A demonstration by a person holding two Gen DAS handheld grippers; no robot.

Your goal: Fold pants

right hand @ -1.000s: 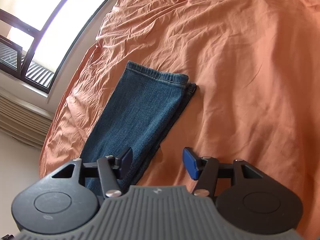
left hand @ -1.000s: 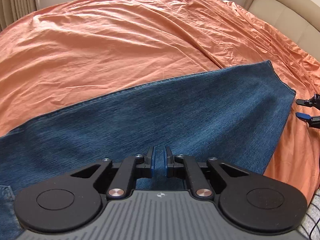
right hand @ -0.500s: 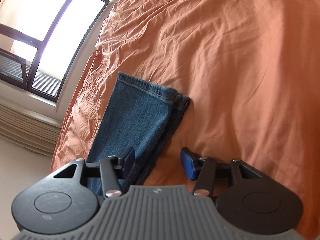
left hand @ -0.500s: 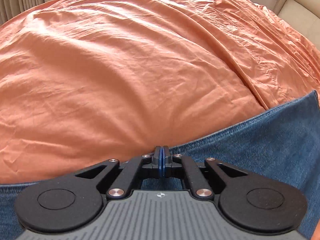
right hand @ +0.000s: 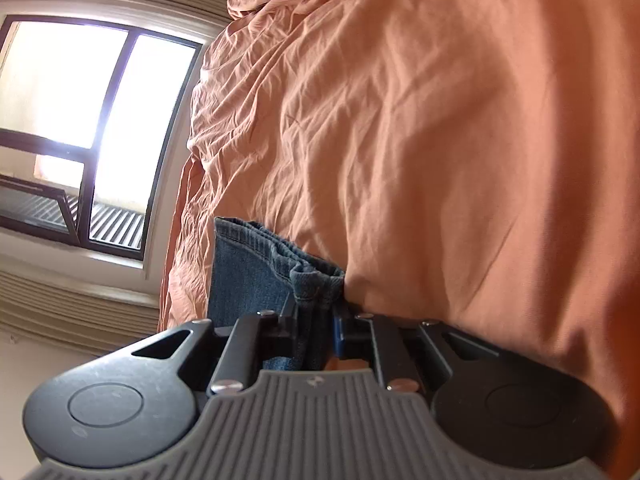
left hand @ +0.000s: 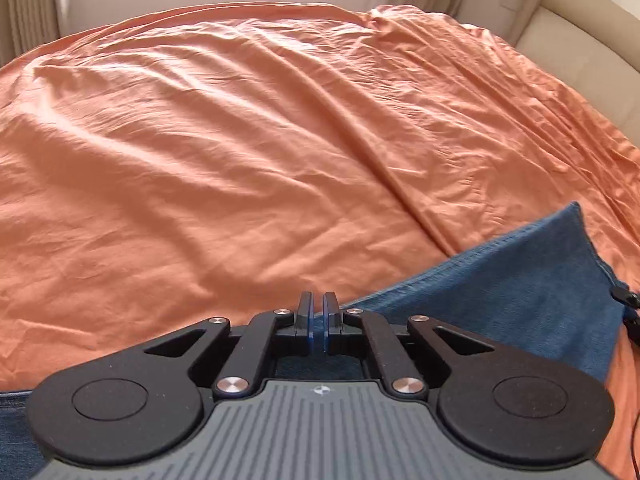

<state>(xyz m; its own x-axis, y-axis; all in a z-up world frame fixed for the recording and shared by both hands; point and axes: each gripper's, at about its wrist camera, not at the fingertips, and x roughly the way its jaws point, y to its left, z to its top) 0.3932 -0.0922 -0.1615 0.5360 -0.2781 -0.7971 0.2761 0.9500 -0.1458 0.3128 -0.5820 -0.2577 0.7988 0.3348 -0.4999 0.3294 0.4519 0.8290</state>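
Blue denim pants (left hand: 528, 292) lie on the orange bedsheet (left hand: 240, 160). In the left wrist view the leg runs from under my left gripper (left hand: 316, 322) to the right, its hem end raised at the far right. My left gripper is shut on the pants' edge, with denim between the pads. In the right wrist view my right gripper (right hand: 316, 320) is shut on the bunched hem of the pants (right hand: 256, 272), which stands up between its fingers. The right gripper's tip also shows in the left wrist view (left hand: 626, 300) at the hem.
The wrinkled orange sheet (right hand: 440, 140) covers the whole bed. A beige headboard (left hand: 580, 48) stands at the right. A window (right hand: 80, 120) and wall lie beyond the bed's far edge. A black cable (left hand: 636, 432) hangs at the lower right.
My right gripper moved down to the pants' hem and shut on it, bunching it up. My left gripper stays shut on the pants' edge and has tilted up.
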